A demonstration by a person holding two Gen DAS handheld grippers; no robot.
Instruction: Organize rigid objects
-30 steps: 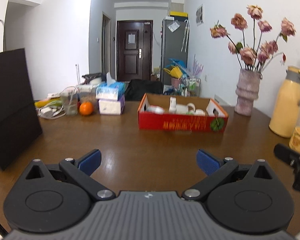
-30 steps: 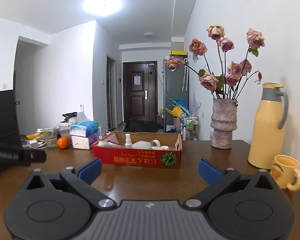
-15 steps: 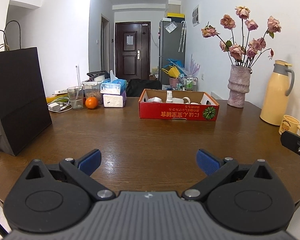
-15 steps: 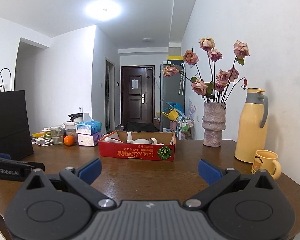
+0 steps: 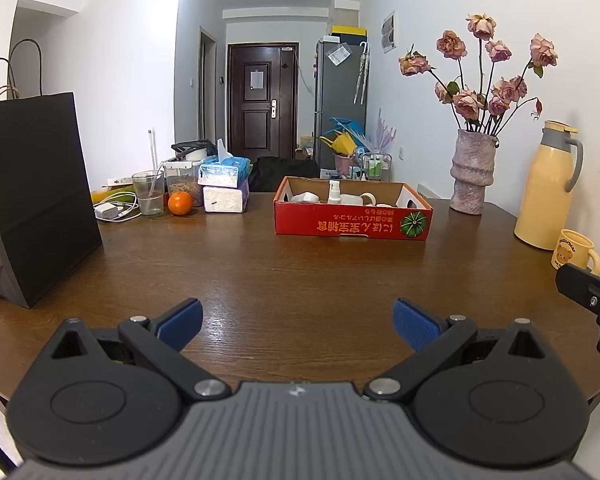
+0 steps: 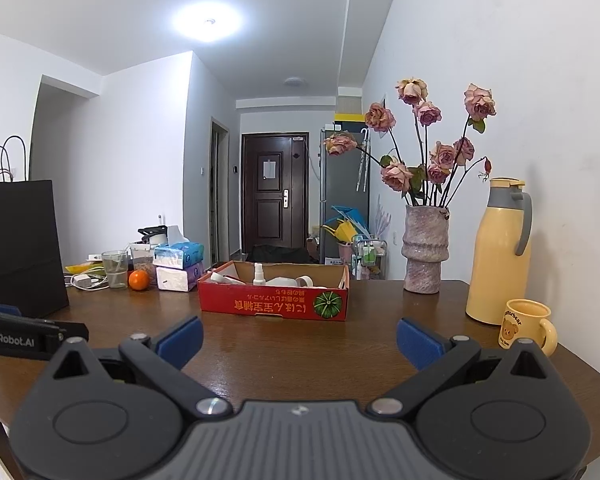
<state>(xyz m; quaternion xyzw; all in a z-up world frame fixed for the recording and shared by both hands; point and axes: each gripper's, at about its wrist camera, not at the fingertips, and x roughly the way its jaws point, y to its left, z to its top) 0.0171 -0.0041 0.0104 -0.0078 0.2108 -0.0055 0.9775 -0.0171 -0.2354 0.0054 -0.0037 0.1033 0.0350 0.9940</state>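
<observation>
A red cardboard box (image 5: 352, 222) (image 6: 274, 304) stands at the far middle of the brown table (image 5: 300, 280); it holds a white spray bottle (image 5: 334, 192) (image 6: 259, 274), a tape roll and other white items. My left gripper (image 5: 298, 322) is open and empty, low over the table's near edge, well short of the box. My right gripper (image 6: 298, 338) is open and empty, also near the front edge. The right gripper's body shows at the right edge of the left wrist view (image 5: 592, 296); the left gripper's body shows at the left edge of the right wrist view (image 6: 28, 336).
A black paper bag (image 5: 32, 200) stands at the left. Behind it are a glass (image 5: 148, 198), an orange (image 5: 180, 203), a charger and tissue packs (image 5: 224, 188). At the right stand a vase of dried roses (image 5: 472, 172), a yellow thermos (image 5: 550, 188) and a yellow mug (image 5: 576, 250).
Both grippers have drawn back from the box toward the table's near edge, so the box and the other things look smaller. Both stay open and empty.
</observation>
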